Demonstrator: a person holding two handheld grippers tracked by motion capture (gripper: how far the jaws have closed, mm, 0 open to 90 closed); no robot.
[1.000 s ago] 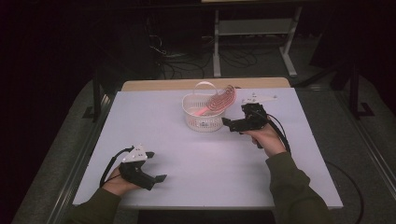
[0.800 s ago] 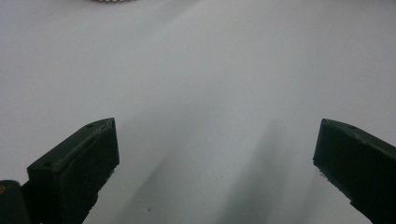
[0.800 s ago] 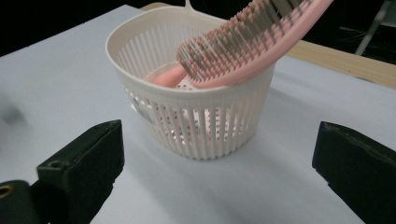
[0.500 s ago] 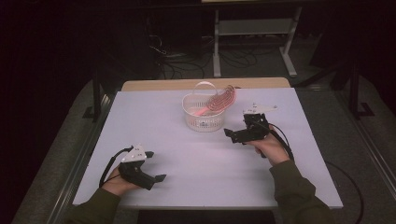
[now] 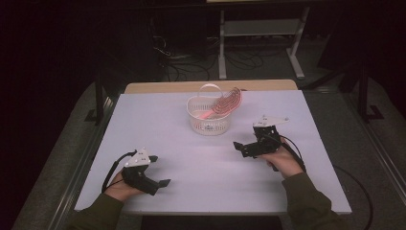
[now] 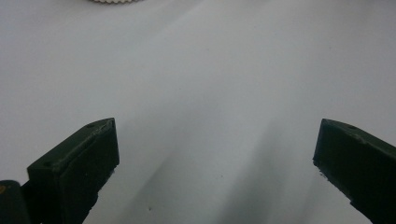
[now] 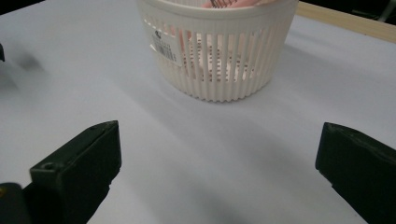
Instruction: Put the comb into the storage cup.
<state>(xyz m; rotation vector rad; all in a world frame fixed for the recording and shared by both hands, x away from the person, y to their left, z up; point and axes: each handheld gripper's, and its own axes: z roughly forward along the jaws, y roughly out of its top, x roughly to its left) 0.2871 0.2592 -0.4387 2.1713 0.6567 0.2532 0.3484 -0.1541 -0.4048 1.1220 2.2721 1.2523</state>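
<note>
In the white basket [image 5: 208,117] we see the pink brush [image 5: 224,104] already resting, its head leaning out over the far-right rim, so we judge the placing done and little left but drawing back. Our right gripper [image 5: 243,148] sits near the basket's front right on the surface [image 5: 201,167], jaws spread and empty. Our left gripper [image 5: 162,184] rests well apart at the basket's front left, likewise released.

I work in a dim lab: white table [image 5: 158,120] centre frame, tangled cables [image 5: 191,60] and metal stand [image 5: 261,33] along the top.
</note>
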